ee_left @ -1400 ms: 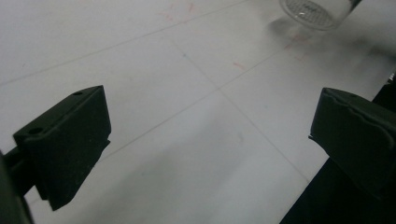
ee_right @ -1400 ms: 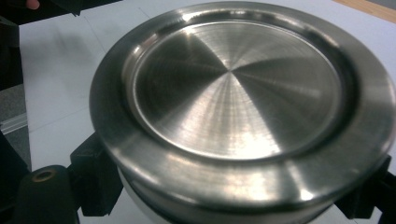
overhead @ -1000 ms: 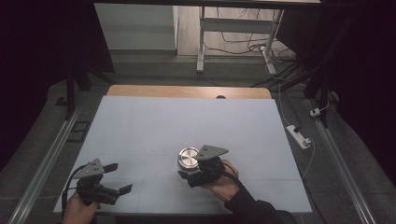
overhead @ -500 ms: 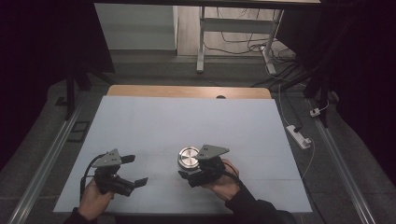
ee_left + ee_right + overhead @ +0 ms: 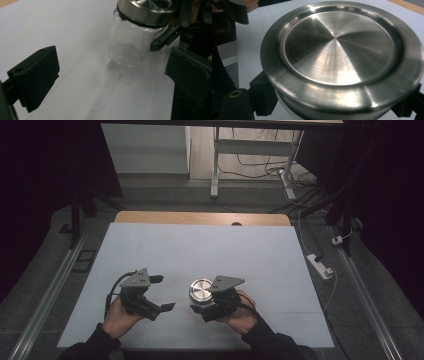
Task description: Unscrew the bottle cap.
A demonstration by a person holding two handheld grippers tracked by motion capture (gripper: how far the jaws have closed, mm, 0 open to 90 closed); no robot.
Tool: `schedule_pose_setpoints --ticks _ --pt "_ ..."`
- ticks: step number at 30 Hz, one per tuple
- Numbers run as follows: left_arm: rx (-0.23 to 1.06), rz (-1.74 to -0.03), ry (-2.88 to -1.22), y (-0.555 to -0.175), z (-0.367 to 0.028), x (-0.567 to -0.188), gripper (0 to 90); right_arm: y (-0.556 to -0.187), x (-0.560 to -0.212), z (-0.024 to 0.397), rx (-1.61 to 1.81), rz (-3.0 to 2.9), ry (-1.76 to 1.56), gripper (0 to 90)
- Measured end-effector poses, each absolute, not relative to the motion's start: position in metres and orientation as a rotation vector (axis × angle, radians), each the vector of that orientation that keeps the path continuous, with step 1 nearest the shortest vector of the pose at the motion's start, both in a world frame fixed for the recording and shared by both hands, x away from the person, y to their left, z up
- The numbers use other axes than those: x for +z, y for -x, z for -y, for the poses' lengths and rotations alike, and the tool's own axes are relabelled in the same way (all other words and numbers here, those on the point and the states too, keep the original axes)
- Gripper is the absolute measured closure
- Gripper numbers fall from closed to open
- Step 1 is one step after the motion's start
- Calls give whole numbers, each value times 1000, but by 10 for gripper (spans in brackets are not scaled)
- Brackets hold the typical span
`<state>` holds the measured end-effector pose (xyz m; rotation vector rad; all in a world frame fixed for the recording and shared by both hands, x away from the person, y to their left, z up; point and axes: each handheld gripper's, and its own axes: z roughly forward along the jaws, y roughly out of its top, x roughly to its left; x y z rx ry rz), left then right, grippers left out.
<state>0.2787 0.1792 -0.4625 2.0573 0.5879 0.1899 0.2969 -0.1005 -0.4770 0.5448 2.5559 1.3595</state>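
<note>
On white paper-covered bench, near front edge, clear glass jar w/ round brushed-steel lid sits clamped in right tool; left tool spread apart just beside.

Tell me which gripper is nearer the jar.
Right. The right gripper is clamped around the jar; the left gripper is open beside it, apart.

A clear glass jar with a brushed steel lid stands on the white table sheet, toward its near edge. The black two-jaw right gripper sits just right of the jar, its jaws at either side of it. The black two-jaw left gripper lies left of the jar, apart from it.
</note>
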Motion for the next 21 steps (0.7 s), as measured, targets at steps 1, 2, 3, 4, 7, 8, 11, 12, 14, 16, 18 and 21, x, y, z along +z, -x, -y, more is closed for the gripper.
schedule_pose_setpoints --ticks 1,2,3,4,7,8,11,12,14,16,18,21 --pt "186 -577 -2057 -281 -177 -461 0 -297 -477 100 1362 -2560 -541 143" --pt "175 -557 -2058 -283 -176 -460 0 -297 -477 100 1362 -2562 -540 143" --pt "160 -535 -2057 -286 -174 -458 0 -297 -477 100 1361 -2564 -537 143" --pt "147 -511 -2059 -288 -172 -457 0 -297 -477 100 1362 -2567 -531 143" --pt "117 -444 -2078 -295 -164 -453 0 -297 -478 100 1365 -2583 -515 143" --pt "107 -420 -2088 -297 -161 -453 0 -297 -478 99 1365 -2589 -509 143" --pt "78 -355 -2116 -304 -150 -452 0 -297 -478 99 1364 -2604 -494 143" --pt "73 -341 -2117 -305 -147 -452 0 -297 -478 99 1365 -2608 -488 143" --pt "43 -288 -2122 -309 -141 -451 5 -297 -478 98 1361 -2615 -478 143" --pt "34 -235 -2129 -311 -136 -451 33 -297 -479 98 1365 -2628 -452 143" --pt "16 -197 -2130 -314 -133 -450 56 -297 -479 98 1372 -2632 -435 143" --pt "8 -162 -2126 -317 -127 -450 73 -297 -479 97 1374 -2642 -423 143"
